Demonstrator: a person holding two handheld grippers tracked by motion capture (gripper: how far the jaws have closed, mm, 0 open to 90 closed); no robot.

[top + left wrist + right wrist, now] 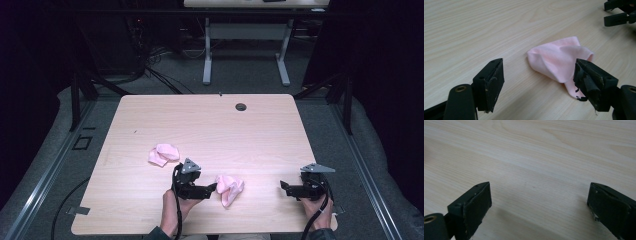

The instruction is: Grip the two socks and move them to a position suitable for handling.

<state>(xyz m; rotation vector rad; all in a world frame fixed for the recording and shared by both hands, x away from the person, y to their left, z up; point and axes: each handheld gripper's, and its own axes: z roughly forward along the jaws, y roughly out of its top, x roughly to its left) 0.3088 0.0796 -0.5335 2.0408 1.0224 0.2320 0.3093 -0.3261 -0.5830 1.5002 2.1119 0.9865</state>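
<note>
A crumpled pink cloth (229,188) (559,58) lies near the front of the wooden table (210,125). My left gripper (212,189) (539,77) is just left of it, open, with the cloth ahead of its jaws and the cloth's tail beside one jaw; nothing is pinched. A second pink cloth (163,154) lies bunched farther back on the left. At the front right my right gripper (283,187) (539,200) stands open over bare wood, with nothing between its jaws. The left gripper view also catches the right gripper (617,12) in its top right corner.
A dark round grommet (241,106) sits near the table's far edge. Beyond the table stand another desk's white legs (207,55) and loose cables on the floor. Both hands rest close to the front edge.
</note>
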